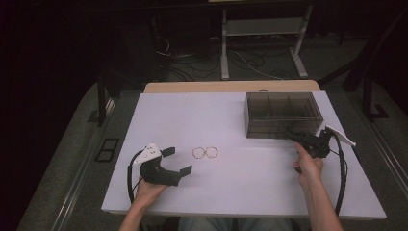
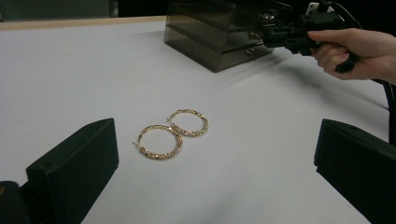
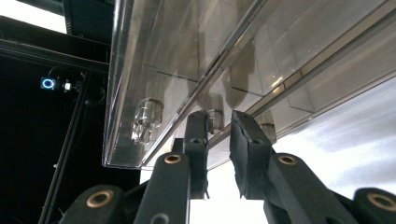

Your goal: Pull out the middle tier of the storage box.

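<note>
Gripping a small knob (image 3: 215, 120) on the box (image 1: 283, 114), right tool (image 3: 218, 123) has its jaws narrow around it, likely to pull a drawer out for the hoops. Box sits at 1 o'clock on the bench (image 1: 231, 183). Left tool (image 1: 173, 161) rests wide and empty at 8 o'clock, aimed at two gold hoops (image 2: 173, 134), which lie touching at bench centre.

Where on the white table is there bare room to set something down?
The far-left stretch of the white table, beside the smoky clear acrylic drawer box, is bare, and so is the near middle between the two hands. It is crowded around the two gold hoop earrings, the left gripper and the right gripper at the box's front.
</note>
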Motion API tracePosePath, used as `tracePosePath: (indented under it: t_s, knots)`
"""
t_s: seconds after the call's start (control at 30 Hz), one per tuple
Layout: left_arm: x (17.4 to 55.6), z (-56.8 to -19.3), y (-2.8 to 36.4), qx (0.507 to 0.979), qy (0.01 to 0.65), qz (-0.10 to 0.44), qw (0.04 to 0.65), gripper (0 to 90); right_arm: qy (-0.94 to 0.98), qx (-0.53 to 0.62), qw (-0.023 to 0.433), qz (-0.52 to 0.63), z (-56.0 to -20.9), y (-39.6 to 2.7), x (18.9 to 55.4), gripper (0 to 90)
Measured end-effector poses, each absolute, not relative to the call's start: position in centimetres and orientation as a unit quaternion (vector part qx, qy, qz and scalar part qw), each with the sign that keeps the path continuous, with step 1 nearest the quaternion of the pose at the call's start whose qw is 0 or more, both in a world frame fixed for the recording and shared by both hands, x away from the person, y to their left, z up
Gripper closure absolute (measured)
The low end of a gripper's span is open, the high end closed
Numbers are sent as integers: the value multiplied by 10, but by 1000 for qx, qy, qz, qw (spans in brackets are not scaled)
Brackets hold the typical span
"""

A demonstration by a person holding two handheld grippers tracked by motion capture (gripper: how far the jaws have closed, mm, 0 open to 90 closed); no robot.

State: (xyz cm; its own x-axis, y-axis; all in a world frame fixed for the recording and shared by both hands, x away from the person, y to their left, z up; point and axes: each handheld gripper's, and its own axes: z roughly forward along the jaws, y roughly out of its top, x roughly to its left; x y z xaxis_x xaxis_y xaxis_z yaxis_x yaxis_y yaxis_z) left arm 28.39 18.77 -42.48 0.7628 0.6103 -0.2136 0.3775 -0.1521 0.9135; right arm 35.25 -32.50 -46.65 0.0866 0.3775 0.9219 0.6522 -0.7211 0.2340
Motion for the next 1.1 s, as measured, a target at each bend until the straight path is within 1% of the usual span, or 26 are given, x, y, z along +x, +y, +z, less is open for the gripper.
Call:
tracePosePath:
  t_s: [0.3, 0.37, 0.43, 0.8, 1.1]
  knots:
    - [285, -425, 187, 753, 328, 104, 561, 0, -322, -732, 128, -586, -470, -321, 350, 754]
    - [285, -425, 187, 754, 327, 104, 560, 0, -311, -735, 127, -588, -471, -319, 349, 760]
    - [284, -425, 187, 753, 328, 103, 561, 0, -306, -736, 124, -591, -470, -317, 348, 786]
    - [285, -426, 187, 754, 326, 104, 560, 0, -289, -746, 107, -591, -469, -311, 345, 797]
    - [285, -426, 187, 755, 327, 105, 559, 0, -290, -743, 110, -593, -470, -312, 344, 801]
